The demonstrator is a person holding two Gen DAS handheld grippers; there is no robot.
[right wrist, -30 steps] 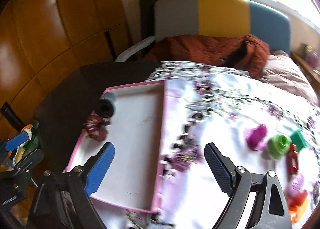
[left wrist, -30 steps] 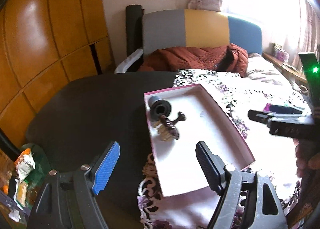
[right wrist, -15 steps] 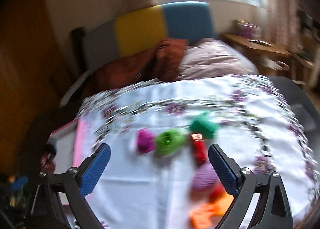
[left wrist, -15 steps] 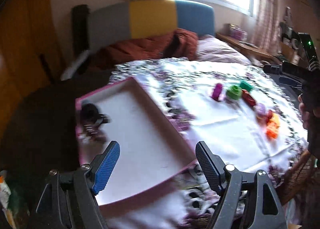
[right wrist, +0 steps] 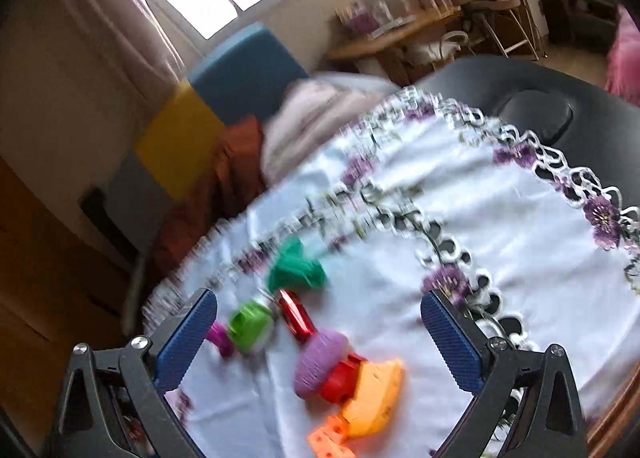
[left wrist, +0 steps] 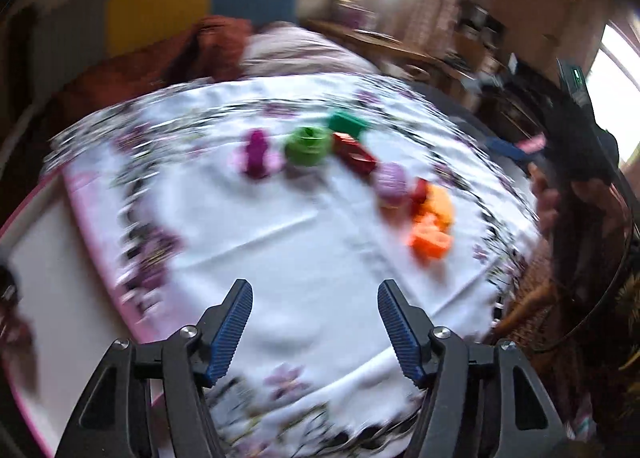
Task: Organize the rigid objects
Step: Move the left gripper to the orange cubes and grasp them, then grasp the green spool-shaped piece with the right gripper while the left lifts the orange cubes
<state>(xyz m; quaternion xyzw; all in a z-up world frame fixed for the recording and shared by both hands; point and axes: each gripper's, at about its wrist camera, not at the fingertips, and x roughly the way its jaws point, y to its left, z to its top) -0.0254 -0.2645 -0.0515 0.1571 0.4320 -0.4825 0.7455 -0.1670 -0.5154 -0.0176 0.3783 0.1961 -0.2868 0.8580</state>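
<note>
Both tongs (left wrist: 315, 322) (right wrist: 320, 338) now over toys (right wrist: 320, 354).

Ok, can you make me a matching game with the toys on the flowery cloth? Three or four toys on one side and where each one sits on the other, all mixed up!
Toys:
1. green ring toy
2. lilac round toy
3. orange block
4. magenta toy

Places, as seen from the left claw's camera:
A. the left end of the row of toys, nearest the pink-edged tray
B. the right end of the row, nearest the camera
C. just right of the magenta toy, with the dark red piece on its other side
D. between the dark red piece and the orange pieces

Pairs: 1-C, 2-D, 3-B, 4-A
</note>
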